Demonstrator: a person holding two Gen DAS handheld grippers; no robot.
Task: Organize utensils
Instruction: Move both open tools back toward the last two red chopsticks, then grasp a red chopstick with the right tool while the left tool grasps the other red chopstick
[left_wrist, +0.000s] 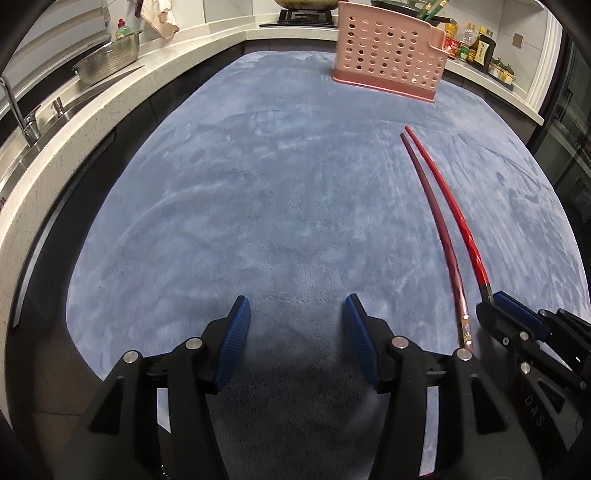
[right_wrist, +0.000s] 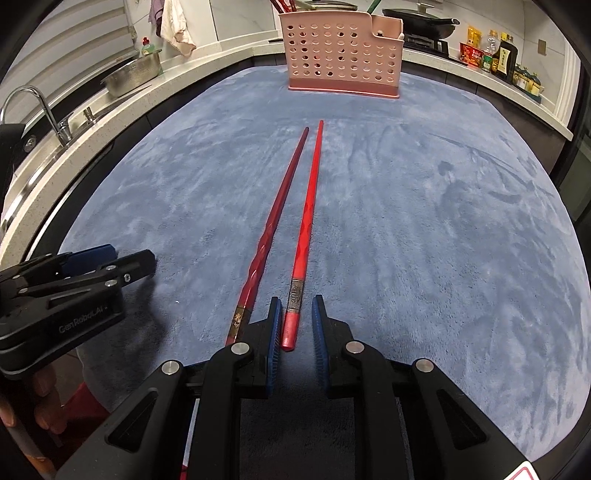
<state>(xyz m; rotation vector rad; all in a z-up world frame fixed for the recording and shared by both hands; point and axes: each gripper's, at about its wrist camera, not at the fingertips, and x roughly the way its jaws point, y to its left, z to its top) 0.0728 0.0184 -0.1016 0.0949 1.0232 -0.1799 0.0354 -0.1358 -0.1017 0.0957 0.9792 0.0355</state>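
Note:
Two red chopsticks lie side by side on the blue cloth, pointing toward a pink perforated utensil basket (right_wrist: 340, 51) at the far edge. The thick end of the bright red chopstick (right_wrist: 308, 206) lies between the jaws of my right gripper (right_wrist: 295, 306), with a narrow gap on each side, so the pads do not press on it. The darker chopstick (right_wrist: 280, 206) runs just outside its left finger. My left gripper (left_wrist: 297, 306) stands open over bare cloth, left of both chopsticks (left_wrist: 437, 221), with nothing between its pads. The basket (left_wrist: 388, 55) holds a few utensils.
The blue cloth (left_wrist: 258, 184) covers the worktop. A counter with a sink, faucet (right_wrist: 37, 99) and steel colander (left_wrist: 107, 62) runs along the left. Bottles (left_wrist: 476, 44) and a pan (right_wrist: 421, 22) stand on the back right counter.

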